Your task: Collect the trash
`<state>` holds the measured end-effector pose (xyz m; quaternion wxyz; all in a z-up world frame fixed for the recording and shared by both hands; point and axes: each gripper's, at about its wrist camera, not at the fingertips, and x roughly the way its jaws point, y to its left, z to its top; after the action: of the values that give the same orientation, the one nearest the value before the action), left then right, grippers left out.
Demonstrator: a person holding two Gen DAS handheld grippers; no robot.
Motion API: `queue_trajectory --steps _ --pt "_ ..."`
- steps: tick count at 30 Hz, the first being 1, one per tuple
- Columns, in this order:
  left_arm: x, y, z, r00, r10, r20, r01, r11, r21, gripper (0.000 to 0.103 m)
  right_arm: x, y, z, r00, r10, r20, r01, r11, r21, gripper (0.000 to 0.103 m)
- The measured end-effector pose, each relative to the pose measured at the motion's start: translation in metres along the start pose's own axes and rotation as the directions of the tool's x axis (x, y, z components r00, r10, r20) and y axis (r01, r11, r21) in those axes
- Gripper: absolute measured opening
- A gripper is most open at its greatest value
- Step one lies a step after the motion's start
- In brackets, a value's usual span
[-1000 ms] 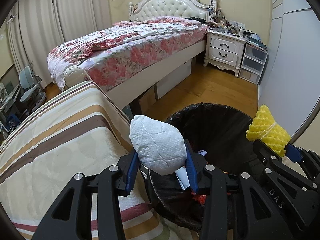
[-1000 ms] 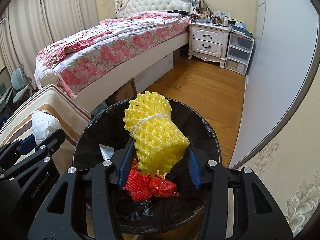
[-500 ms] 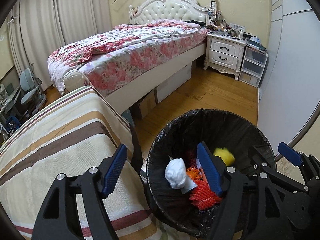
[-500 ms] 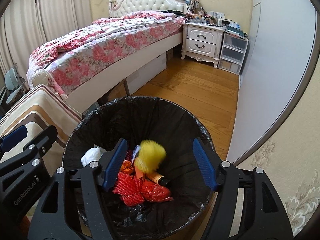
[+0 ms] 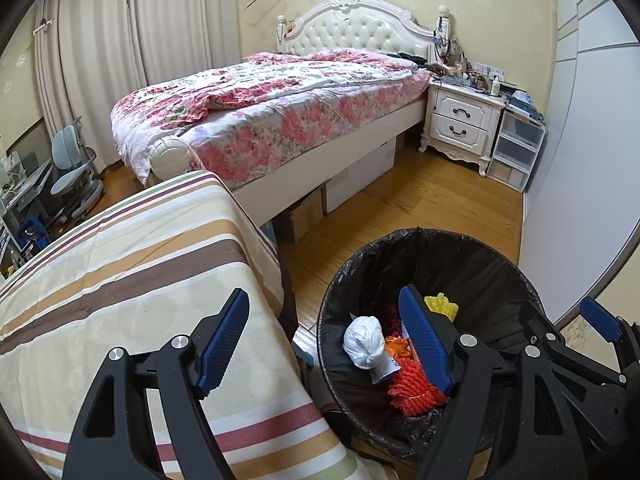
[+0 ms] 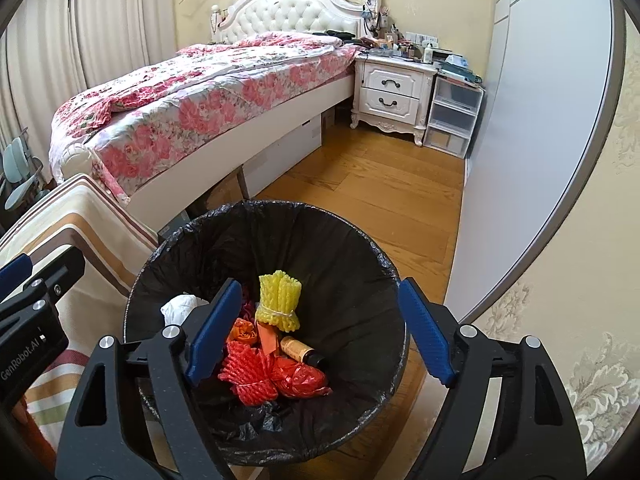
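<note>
A round bin with a black liner [image 5: 472, 248] [image 6: 256, 216] stands on the wood floor. Inside lie a white paper wad [image 5: 364, 340] [image 6: 180, 308], a yellow foam net [image 6: 278, 300] [image 5: 440, 306], red foam nets [image 6: 272, 376] [image 5: 416, 388], orange scraps and a small brown bottle [image 6: 300, 350]. My left gripper [image 5: 324, 344] is open and empty, over the bin's left rim. My right gripper [image 6: 316, 332] is open and empty above the bin.
A striped cloth surface [image 5: 120, 272] sits just left of the bin. A bed with a floral cover [image 5: 280, 112] lies beyond, with a white nightstand [image 5: 460, 120] and plastic drawers [image 5: 516, 152]. A grey wardrobe door [image 6: 540, 120] is at the right.
Both grippers opened. The white wad dropped from the left and the yellow net from the right into the bin, where they now lie still.
</note>
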<state>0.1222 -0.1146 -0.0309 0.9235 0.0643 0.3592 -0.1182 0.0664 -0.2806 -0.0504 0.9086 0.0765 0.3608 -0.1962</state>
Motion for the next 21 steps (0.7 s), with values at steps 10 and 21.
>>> queue_trajectory --steps 10,21 --pt "-0.037 0.019 -0.009 0.999 0.013 0.045 -0.011 0.999 -0.034 0.078 -0.033 0.006 -0.004 0.999 0.011 0.04 -0.011 1.0 -0.009 0.087" --pt "-0.076 0.045 -0.03 0.996 0.043 0.073 -0.037 0.996 -0.08 0.078 -0.073 0.024 -0.017 0.995 0.069 0.078 -0.065 0.996 -0.059 0.087"
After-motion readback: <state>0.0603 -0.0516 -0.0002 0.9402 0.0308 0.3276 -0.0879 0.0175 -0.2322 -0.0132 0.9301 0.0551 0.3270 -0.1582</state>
